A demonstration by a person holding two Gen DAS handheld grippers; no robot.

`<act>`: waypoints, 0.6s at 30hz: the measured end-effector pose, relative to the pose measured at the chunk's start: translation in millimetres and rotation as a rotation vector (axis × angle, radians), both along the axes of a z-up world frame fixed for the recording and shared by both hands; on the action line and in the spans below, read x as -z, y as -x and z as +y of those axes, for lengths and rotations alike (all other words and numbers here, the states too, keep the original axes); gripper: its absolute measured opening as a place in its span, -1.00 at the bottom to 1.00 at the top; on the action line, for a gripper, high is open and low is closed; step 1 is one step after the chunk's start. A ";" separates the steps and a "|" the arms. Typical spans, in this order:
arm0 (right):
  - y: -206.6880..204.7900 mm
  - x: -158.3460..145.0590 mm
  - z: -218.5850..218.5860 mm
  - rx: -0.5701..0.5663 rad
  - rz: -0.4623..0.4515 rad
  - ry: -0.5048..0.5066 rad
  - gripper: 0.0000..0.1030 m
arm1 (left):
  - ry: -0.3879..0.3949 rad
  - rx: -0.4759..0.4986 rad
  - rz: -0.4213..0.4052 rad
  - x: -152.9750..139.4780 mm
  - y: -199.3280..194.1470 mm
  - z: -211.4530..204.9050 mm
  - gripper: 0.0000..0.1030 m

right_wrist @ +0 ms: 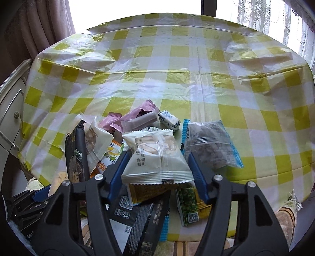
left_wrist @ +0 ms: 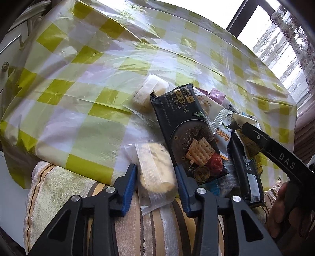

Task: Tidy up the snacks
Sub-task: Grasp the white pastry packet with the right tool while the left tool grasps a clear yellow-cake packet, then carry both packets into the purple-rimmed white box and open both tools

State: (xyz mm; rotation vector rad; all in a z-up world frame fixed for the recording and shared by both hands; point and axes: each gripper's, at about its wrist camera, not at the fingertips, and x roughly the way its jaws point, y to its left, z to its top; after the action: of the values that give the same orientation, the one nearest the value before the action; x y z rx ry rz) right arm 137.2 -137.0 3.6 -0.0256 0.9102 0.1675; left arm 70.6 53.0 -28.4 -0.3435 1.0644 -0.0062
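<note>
Snacks point(right_wrist: 137, 137) lie heaped at the near edge of the tabletop point(right_wrist: 177, 59), about six o'clock in the right wrist view; the tabletop is round and covered with a shiny yellow-and-white checked plastic cloth point(left_wrist: 82, 82), creased and bare across its far half; a striped velvety cushion point(left_wrist: 147, 226) sits just under the near edge; a pale cabinet point(right_wrist: 11, 110) with a round knob stands at nine o'clock, and a bright window with lace curtains point(right_wrist: 256, 15) fills twelve to two o'clock, a heavy brown drape point(right_wrist: 39, 25) at eleven. The left gripper point(left_wrist: 156, 187) has its blue fingers point(left_wrist: 130, 187) on either side of a clear-wrapped cookie point(left_wrist: 157, 169), seemingly touching the wrapper, though a firm pinch cannot be told; a black cracker packet point(left_wrist: 187, 134) lies just beside it at one o'clock. The right gripper point(right_wrist: 157, 163) has its fingers against both edges of a white sealed pouch point(right_wrist: 155, 157), holding it tilted above the pile; a clear blue-edged bag point(right_wrist: 210, 145) lies near at two o'clock, pink wrappers point(right_wrist: 135, 118) at twelve.
</note>
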 end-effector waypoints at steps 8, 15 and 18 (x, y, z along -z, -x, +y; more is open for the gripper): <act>22.2 -12.5 -18.9 0.009 -0.039 -0.035 0.27 | -0.102 -0.005 0.034 -0.9 3.2 -13.1 -0.18; 49.5 -16.7 -54.0 0.043 -0.040 -0.101 0.26 | -0.158 -0.049 0.006 -9.7 11.9 -16.0 -0.39; 59.4 -18.3 -68.0 0.056 -0.040 -0.128 0.26 | -0.121 -0.073 -0.030 -17.2 22.7 -9.4 -0.59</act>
State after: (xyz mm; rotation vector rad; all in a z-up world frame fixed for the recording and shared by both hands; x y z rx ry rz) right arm 77.8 -205.1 21.9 0.1144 0.8582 0.1723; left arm 47.9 43.7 -11.1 -0.2716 1.0172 0.1171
